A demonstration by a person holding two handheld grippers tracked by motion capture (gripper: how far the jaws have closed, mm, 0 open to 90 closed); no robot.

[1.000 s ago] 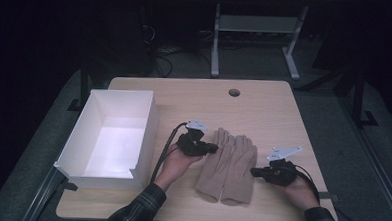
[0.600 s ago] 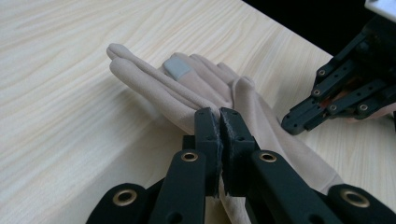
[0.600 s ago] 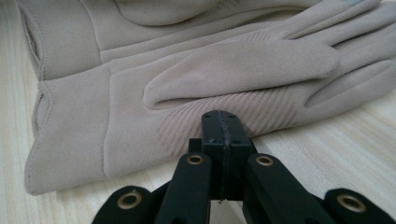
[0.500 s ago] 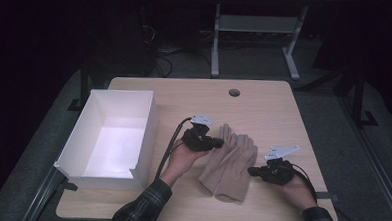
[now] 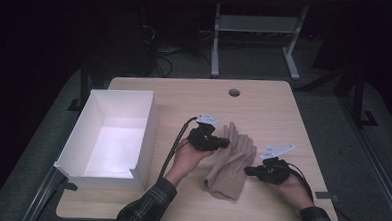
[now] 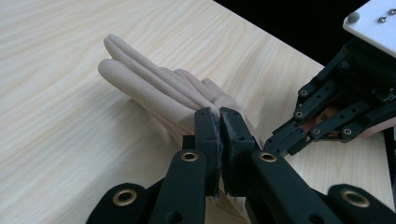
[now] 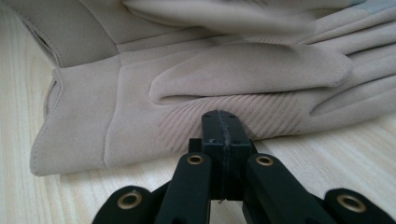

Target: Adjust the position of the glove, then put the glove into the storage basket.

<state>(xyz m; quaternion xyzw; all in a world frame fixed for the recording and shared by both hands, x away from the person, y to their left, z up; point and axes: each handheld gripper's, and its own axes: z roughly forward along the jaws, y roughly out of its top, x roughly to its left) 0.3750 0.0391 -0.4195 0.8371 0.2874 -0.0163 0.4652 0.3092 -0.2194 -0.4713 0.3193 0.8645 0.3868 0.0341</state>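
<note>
Currently, our left gripper point(image 5: 226, 141) pinches the beige gloves point(image 5: 232, 162) on the table point(image 5: 264, 103). Our right gripper point(image 5: 249, 170) touches the gloves' edge, jaws pressed together.

A: How many gloves point(image 5: 232, 162) do you count on the table point(image 5: 264, 108)?
B: Two beige ones, one lying on the other.
A: And boxes?
B: One white box point(image 5: 110, 137), at the left.
A: Grippers?
B: Two: a left gripper point(image 5: 223, 141) and a right gripper point(image 5: 250, 170), one in each hand.
</note>
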